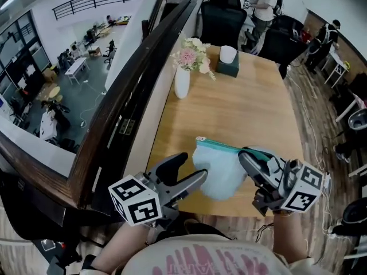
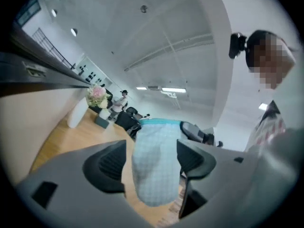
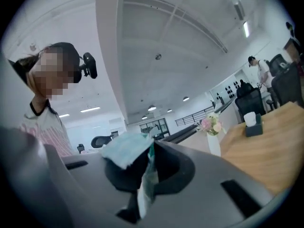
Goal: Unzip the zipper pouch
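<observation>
- The soft checked pouch [image 1: 221,173], with a teal zipper edge, hangs over the wooden table [image 1: 241,107].
- The right gripper [image 1: 246,156] is clamped on its edge.
- Only the left gripper view shows it between the spread jaws of the left gripper [image 2: 150,160].

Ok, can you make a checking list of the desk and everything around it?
Surface: wooden table, mostly bare.
Job's things: zipper pouch, hanging above the table, teal zip edge on top.
Clutter: vase of flowers and tissue box at the far end.
Tools: right tool shut on the pouch's top edge; left tool open, pouch between its jaws.
Cables: white cables on the floor right of the table.
Surroundings: office chairs, people standing beyond.
</observation>
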The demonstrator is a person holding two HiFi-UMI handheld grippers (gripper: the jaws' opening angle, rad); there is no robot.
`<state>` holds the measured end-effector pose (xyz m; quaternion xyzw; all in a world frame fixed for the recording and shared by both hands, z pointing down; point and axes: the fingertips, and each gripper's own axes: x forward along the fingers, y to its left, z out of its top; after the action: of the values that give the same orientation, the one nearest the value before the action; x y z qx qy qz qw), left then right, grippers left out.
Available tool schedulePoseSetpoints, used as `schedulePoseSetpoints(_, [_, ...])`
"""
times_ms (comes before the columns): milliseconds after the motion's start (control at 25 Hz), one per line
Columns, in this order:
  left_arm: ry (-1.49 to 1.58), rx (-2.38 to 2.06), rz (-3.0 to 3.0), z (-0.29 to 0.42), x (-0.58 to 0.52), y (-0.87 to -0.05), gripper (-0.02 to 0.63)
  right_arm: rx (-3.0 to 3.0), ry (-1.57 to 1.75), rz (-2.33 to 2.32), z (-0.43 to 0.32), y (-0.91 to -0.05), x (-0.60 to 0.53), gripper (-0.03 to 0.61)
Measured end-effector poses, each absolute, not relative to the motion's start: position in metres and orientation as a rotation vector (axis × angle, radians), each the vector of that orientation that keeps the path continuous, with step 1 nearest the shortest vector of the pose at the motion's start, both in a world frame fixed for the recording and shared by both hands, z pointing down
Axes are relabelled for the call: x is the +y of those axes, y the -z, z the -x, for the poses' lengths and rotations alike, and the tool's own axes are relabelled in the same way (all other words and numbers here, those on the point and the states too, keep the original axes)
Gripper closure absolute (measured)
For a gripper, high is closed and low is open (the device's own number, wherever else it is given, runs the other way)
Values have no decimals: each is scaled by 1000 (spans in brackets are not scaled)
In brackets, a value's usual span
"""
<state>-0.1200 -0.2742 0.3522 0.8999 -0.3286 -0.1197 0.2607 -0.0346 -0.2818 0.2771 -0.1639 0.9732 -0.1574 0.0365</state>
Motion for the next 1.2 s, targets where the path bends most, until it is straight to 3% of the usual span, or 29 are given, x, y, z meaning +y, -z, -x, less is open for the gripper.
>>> schedulePoseSetpoints(80, [409, -703, -2465, 109, -270, -332, 252, 2955, 467, 500, 24, -265, -264, 563])
schedulePoseSetpoints(160, [494, -532, -2480, 103, -263, -313, 252, 2938, 444, 515, 15, -258, -248, 563])
schedulePoseSetpoints(400, [497, -345, -2525, 83, -255, -308, 324, 2931, 409, 563, 2, -253, -225, 563])
schedulePoseSetpoints(600, [409, -300, -2616, 61, -246, -312, 322, 2937, 426, 520, 0, -254, -215, 563])
schedulePoseSetpoints(760, [458, -364, -2646, 64, -242, -298, 574, 2901, 472, 544, -7, -261, -221, 561])
schedulePoseSetpoints(840, [459, -446, -2687, 67, -239, -290, 603, 2847, 580, 559, -15, -273, -231, 548])
schedulePoseSetpoints(880, [449, -507, -2715, 68, -239, -286, 606, 2799, 673, 594, -23, -283, -239, 511])
schedulePoseSetpoints(960, [394, -670, -2784, 72, -240, -280, 606, 2640, 869, 747, -53, -305, -260, 346])
schedulePoseSetpoints(1000, [351, -757, -2823, 75, -241, -278, 607, 2559, 919, 853, -73, -312, -269, 324])
schedulePoseSetpoints(1080, [245, -921, -2888, 81, -243, -276, 607, 2522, 844, 1033, -99, -303, -275, 326])
schedulePoseSetpoints(1200, [38, -1134, -2928, 87, -254, -284, 607, 2807, 499, 975, -58, -252, -258, 375])
